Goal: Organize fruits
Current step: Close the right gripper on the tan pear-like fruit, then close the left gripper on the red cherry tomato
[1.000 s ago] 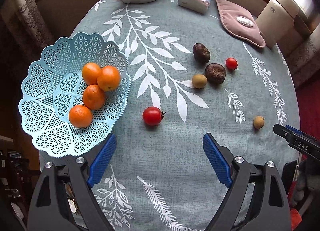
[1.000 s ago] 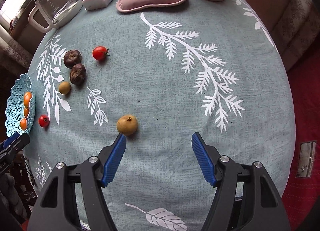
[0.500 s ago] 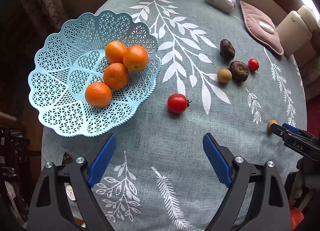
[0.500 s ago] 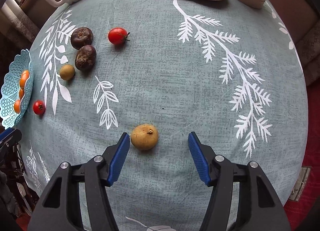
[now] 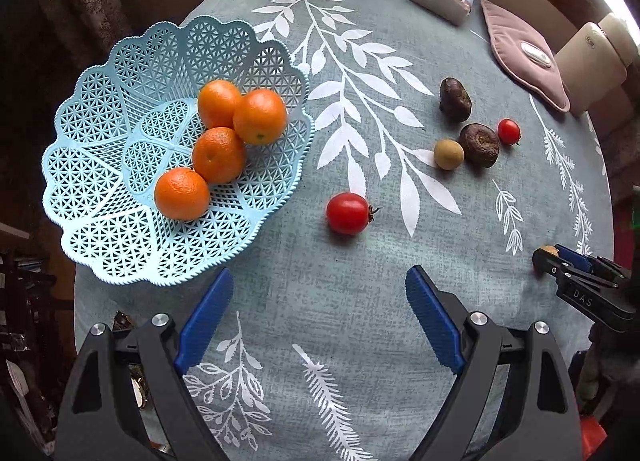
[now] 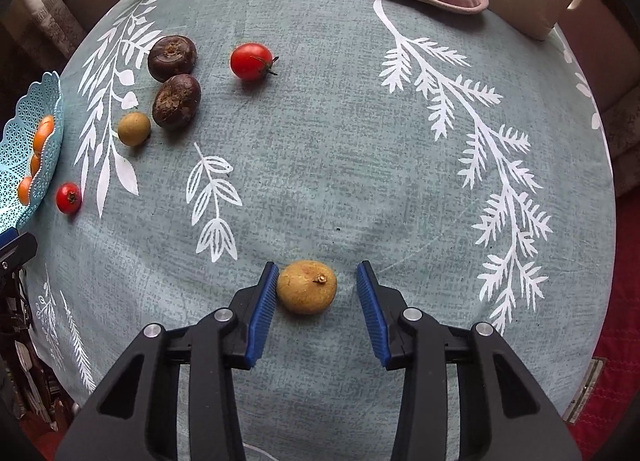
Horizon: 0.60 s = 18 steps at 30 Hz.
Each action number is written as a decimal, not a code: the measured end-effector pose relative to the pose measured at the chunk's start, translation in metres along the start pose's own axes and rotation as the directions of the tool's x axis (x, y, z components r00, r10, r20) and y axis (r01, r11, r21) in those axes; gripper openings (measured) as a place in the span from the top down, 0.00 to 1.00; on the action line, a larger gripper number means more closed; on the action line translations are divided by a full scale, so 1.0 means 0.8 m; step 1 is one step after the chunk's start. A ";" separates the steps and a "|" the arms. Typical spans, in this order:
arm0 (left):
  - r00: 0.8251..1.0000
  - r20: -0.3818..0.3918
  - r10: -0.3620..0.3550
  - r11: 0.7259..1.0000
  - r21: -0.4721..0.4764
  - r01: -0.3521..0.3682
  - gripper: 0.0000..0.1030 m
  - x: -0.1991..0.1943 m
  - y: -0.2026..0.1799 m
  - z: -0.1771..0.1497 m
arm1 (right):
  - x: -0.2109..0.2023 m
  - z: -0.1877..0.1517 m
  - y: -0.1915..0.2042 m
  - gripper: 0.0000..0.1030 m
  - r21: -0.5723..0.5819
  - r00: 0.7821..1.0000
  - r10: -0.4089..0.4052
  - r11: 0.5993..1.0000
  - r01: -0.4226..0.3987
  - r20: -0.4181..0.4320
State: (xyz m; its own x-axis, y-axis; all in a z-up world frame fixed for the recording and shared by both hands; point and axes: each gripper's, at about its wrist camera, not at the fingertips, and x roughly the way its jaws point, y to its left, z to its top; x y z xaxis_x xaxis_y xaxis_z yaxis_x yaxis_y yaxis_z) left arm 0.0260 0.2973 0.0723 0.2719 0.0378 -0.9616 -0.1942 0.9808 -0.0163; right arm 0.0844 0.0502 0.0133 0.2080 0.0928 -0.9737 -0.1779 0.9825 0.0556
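Only the right wrist view shows the small tan round fruit (image 6: 307, 287) lying between the right gripper (image 6: 317, 287)'s parted blue pads, ungripped. Left of it, the left gripper (image 5: 319, 293) gapes empty near the pale-blue lattice plastic basket (image 5: 100, 189). "DAS" marks the right gripper's black finger (image 5: 580, 297).

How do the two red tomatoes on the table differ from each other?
The tomato near the basket lies apart from other fruit, a short way from the blue basket; the far tomato lies beside a dark brown fruit. In the left wrist view the near one looks larger, perhaps only because it is closer. Both are red, round and rest on the tablecloth.
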 end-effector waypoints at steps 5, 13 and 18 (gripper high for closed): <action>1.000 -0.001 -0.005 1.000 0.014 0.005 0.13 0.006 -0.009 0.005 | -0.005 -0.001 -0.016 0.69 0.025 1.000 0.024 0.999 -0.024 -0.002; 1.000 0.009 -0.029 0.999 0.039 0.029 0.22 0.014 -0.025 0.011 | -0.017 -0.004 -0.028 0.70 0.023 0.999 0.036 0.999 -0.037 0.004; 0.999 -0.008 -0.051 0.998 0.031 0.051 0.34 0.027 -0.032 0.017 | -0.017 -0.003 -0.026 0.70 0.022 0.999 0.042 0.999 -0.042 0.005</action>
State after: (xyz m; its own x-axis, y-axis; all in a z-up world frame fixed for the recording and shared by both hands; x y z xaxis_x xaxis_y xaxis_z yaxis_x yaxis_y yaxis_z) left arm 0.0495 0.2755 0.0552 0.2741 -0.0137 -0.9616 -0.1508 0.9869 -0.0571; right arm 0.0828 0.0277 0.0245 0.2052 0.1349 -0.9694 -0.1658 0.9809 0.1014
